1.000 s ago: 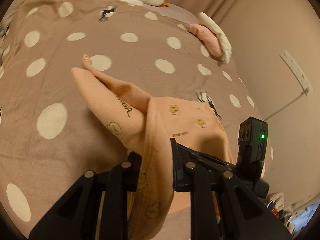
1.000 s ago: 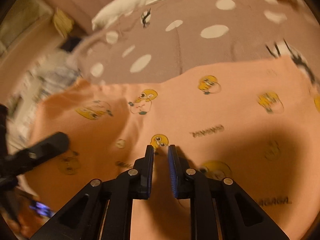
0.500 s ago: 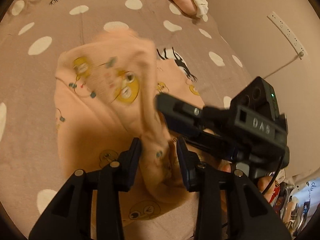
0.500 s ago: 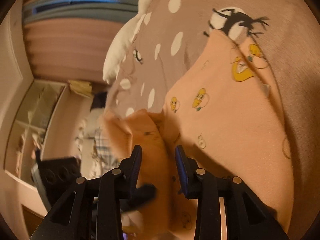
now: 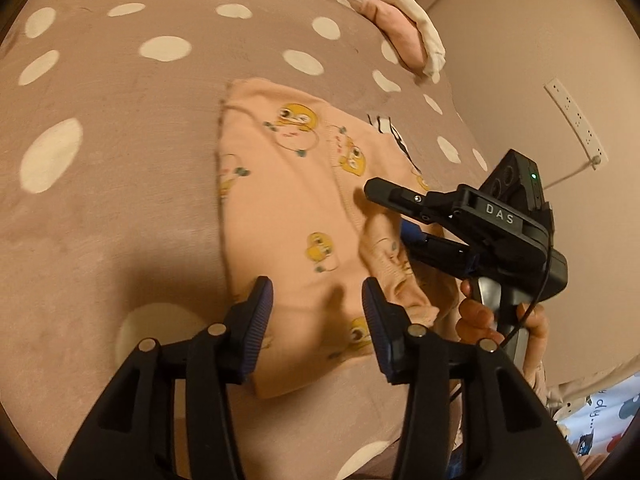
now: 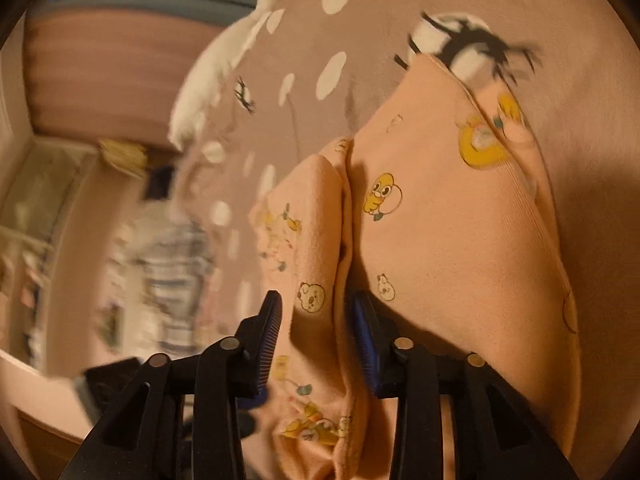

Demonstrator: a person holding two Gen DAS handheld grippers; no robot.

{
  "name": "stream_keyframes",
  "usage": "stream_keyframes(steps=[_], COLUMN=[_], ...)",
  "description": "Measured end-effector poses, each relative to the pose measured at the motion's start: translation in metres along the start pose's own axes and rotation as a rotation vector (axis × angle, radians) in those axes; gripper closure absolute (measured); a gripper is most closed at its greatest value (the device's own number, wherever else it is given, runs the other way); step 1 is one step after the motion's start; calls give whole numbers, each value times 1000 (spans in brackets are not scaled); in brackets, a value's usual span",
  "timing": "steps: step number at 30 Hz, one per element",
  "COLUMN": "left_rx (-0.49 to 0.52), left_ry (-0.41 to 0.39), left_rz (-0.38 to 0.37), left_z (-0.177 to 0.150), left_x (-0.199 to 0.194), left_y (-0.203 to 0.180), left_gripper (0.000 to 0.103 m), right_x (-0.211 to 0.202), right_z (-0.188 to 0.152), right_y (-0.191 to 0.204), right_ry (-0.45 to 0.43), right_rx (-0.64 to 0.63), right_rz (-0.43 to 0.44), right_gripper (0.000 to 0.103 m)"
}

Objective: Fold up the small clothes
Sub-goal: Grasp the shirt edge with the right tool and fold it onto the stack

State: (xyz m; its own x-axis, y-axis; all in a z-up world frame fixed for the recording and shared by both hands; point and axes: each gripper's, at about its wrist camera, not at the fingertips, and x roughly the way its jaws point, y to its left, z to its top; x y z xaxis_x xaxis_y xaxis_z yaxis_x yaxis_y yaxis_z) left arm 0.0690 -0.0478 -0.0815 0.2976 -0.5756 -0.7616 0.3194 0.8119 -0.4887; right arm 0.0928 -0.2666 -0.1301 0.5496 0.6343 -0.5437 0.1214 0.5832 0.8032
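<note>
The little peach top point(image 5: 288, 208) lies folded on the spotty bedspread point(image 5: 100, 168). Its long way runs from the near edge of the bed up toward the pillows, away from both grippers. It looks mostly flat, but one thick fold bunches up on the side next to the wall.

The left gripper point(image 5: 318, 300) hangs just above the near end of the top. Its jaws are opening, and nothing is between them but air. The cloth lies flat under them.

The right gripper point(image 6: 314, 312) comes in from the wall side, with a hand point(image 5: 500, 320) around its handle. Its jaws are opening too. The bunched fold point(image 6: 312, 248) sits between them, but I cannot tell if the pads touch it; it looks like it is being let go.

I think the fold has just been laid down. The right gripper is nearer the lumpy side, so it seems the one to press that flat. The left one is nearer the flat near end.
</note>
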Motion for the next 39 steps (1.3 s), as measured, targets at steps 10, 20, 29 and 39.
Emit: stream_keyframes(steps=[10,20,29,39], left_rx=[-59,-36,42,150], left_ry=[-5,-19,-2,-52], left_rz=[8,-10,10,150], left_z=[-13,-1,7,23], left_x=[-7,-5,13,31], left_y=[22,13,-20,-45], left_gripper=[49,49,49,52], right_x=[15,-47,-38,-67], right_z=[5,24,22,4], right_y=[15,16,-27,1], right_ry=[6,-167,-140,-326], right_rx=[-180,-224,-144,-290], right_rz=[-95,-117,-171,-411], right_gripper=[89,90,90,82])
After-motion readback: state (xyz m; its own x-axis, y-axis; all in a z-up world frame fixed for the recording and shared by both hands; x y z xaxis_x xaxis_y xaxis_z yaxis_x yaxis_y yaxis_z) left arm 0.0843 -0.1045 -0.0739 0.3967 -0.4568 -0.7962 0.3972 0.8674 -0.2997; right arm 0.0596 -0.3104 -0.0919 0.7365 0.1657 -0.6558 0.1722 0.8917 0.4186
